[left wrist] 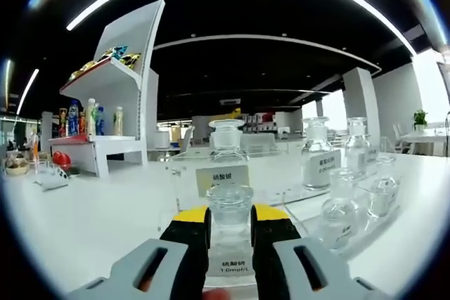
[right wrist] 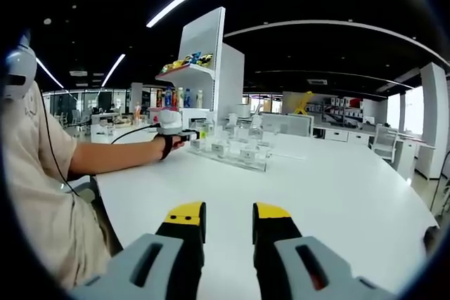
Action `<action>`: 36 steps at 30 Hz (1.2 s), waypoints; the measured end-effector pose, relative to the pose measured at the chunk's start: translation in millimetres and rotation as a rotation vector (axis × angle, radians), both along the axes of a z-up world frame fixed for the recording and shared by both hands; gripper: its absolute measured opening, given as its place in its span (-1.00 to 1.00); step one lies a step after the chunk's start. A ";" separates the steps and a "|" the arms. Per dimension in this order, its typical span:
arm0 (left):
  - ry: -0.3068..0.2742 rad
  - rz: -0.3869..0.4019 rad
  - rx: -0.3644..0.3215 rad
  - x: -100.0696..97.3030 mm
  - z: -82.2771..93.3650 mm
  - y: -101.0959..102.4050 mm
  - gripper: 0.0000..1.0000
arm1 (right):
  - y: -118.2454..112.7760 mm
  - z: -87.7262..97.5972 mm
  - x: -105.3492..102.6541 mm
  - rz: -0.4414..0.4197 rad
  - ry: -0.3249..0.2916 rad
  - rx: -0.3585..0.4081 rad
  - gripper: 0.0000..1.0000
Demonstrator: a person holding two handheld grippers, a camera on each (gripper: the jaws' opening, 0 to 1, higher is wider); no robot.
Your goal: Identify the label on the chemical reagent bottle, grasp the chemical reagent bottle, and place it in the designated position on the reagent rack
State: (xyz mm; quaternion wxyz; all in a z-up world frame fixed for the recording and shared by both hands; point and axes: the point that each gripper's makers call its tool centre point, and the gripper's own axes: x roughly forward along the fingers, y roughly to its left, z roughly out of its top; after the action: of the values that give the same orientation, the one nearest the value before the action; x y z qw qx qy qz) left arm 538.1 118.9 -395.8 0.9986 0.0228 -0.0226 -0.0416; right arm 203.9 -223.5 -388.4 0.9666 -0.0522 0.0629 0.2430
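Reagent bottle (left wrist: pixel 229 233), clear glass with a stopper and a white label facing the camera, sits clamped between the jaws of the left gripper (left wrist: pixel 229 226), just in front of the clear reagent rack (left wrist: pixel 295 201). Holding it upright by the body keeps the label readable against the rack's tags. Behind it on the rack stands another labelled bottle (left wrist: pixel 226 147), with more bottles (left wrist: pixel 318 156) to its right. In the right gripper view, the right gripper (right wrist: pixel 229 226) hangs over the white table (right wrist: pixel 337 187), well short of the rack (right wrist: pixel 232 151), jaws parted and holding nothing, probably kept clear while the person's hand (right wrist: pixel 169 135) works there.
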 end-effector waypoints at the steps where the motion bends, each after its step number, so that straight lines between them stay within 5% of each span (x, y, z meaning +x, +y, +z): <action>1: -0.002 -0.001 0.007 -0.2 0.3 -0.6 -0.50 | 0.0 -0.1 0.1 0.000 0.000 0.000 -0.47; 21: 0.020 -0.039 0.053 -12.0 2.6 -10.7 -0.19 | 5.1 5.7 -4.0 0.004 -0.011 -0.001 -0.47; 36: -0.047 -0.027 0.060 -34.5 30.1 5.2 -0.17 | 4.1 11.8 -9.5 -0.008 -0.028 0.006 -0.47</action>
State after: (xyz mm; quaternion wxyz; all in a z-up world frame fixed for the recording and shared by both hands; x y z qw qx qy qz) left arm 503.5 124.1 -365.7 0.9960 0.0531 -0.0450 -0.0554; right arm 194.4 -219.4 -376.6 0.9685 -0.0526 0.0489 0.2384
